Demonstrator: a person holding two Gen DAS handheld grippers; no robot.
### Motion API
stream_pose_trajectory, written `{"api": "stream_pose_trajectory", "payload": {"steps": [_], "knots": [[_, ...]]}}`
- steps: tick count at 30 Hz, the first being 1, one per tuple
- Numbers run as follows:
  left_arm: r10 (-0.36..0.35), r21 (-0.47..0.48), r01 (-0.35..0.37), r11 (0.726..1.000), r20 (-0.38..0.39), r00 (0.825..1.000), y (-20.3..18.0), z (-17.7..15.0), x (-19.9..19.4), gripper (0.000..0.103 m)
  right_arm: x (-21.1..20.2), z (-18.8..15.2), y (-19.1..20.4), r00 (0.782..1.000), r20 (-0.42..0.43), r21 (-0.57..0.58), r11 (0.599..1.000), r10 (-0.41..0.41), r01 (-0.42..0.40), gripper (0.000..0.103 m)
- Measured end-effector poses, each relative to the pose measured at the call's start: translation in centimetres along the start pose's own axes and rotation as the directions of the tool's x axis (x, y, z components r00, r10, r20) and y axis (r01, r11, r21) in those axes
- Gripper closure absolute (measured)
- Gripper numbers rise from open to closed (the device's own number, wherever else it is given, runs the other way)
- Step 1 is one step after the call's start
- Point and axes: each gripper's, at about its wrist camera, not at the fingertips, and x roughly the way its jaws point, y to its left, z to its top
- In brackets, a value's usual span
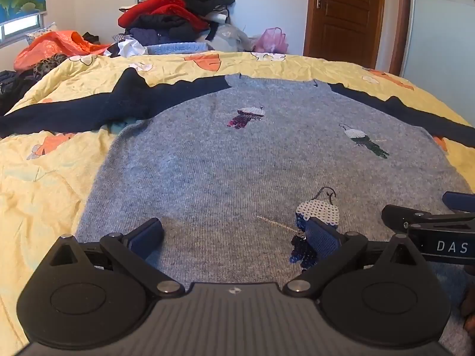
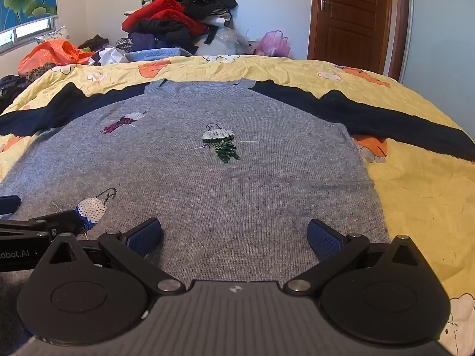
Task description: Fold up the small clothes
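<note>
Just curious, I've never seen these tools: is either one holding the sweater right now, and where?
No. The left hand-held gripper and the right are open above the grey sweater, gripping nothing.

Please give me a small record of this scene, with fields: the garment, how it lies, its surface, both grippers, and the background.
garment: grey sweater with dark navy sleeves
decoration: three sequin figures; green one mid-chest
lay: flat, face up, sleeves spread to both sides, not yet folded
surface: yellow quilt on a bed
left gripper: open, above the hem area, holding nothing
right gripper: open, above the hem area, holding nothing
background: clothes pile, wooden door
</note>
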Motion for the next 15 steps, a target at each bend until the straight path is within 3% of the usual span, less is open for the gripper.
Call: {"api": "stream_pose_trajectory", "payload": {"steps": [6,15], "knots": [[-0.002,-0.005,0.002,1.000,-0.037,0.999,0.05,0.50,0.45,0.000,-0.01,0.01,0.00,1.000,0.000,0.000,1.000,0.000,0.000,0.000],[0.001,0.005,-0.001,1.000,-0.022,1.000,-0.23,0.16,0.11,0.000,-0.01,0.01,-0.04,1.000,0.000,0.002,1.000,0.000,0.000,0.000]]}}
